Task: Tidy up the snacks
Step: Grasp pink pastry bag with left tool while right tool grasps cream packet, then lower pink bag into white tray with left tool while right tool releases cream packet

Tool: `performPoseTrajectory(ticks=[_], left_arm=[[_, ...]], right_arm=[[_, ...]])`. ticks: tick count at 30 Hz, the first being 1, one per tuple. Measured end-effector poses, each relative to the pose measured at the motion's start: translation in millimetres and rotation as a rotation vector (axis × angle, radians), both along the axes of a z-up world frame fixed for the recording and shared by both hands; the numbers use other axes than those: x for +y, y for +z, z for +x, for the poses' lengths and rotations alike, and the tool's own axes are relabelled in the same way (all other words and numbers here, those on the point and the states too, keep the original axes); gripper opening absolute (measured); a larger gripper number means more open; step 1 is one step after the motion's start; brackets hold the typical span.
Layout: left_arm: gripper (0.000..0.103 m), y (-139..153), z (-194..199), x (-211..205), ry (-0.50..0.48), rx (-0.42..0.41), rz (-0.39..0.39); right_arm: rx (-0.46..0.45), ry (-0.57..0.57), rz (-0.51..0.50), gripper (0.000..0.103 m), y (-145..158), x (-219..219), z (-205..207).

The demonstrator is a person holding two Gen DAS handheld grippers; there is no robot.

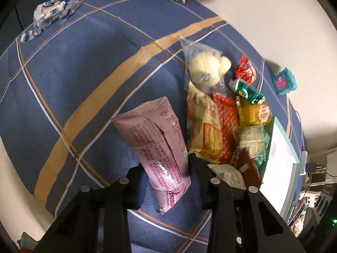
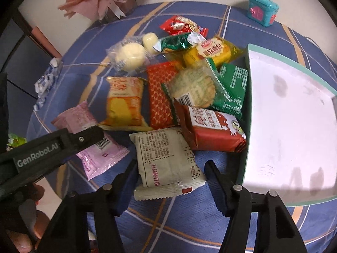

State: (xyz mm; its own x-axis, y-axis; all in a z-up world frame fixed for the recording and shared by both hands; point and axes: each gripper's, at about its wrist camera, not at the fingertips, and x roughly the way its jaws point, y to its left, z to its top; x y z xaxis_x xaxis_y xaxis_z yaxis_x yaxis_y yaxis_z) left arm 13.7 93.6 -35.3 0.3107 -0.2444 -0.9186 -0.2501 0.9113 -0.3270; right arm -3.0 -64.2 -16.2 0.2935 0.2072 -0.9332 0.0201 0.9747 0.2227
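The left gripper (image 1: 166,168) is clamped on the pink packet (image 1: 157,147), held near one end, so it could swing or slip. Rightward, the right gripper (image 2: 170,181) pinches the cream packet (image 2: 166,160) beside the tray (image 2: 248,126); its slick wrapper may slide out.

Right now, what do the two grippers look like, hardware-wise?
Both are matte black plastic. The left gripper and right gripper each have two fingers on triangular linkage arms with silver pivot pins. Right's pads are dark blue. White "GenRobot.AI" lettering marks the left gripper's side.
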Motion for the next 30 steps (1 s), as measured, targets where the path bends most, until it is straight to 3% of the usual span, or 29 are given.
performPoseTrajectory(ticks=[9,14,18,23,30], left_arm=[[0.038,28.9,-9.0,13.7,0.046,-0.117,0.013],[0.038,38.9,-13.2,12.7,0.047,-0.153,0.031],[0.038,39.9,-11.8,4.2,0.022,-0.157,0.033],[0.038,46.8,-14.4,-22.8,-0.063,-0.188,0.047],[0.038,55.1,-23.1,-94.0,-0.288,-0.239,0.025]], right_arm=[[-0.103,-0.012,0.068,0.066,46.7,-7.7,-10.6],[-0.128,-0.037,0.057,0.066,57.1,-16.0,-15.2],[-0.126,-0.119,0.052,0.066,55.7,-42.0,-15.1],[-0.103,-0.286,0.015,0.066,48.9,-89.4,-19.0],[-0.062,-0.501,-0.024,0.066,38.5,-160.2,-38.3]])
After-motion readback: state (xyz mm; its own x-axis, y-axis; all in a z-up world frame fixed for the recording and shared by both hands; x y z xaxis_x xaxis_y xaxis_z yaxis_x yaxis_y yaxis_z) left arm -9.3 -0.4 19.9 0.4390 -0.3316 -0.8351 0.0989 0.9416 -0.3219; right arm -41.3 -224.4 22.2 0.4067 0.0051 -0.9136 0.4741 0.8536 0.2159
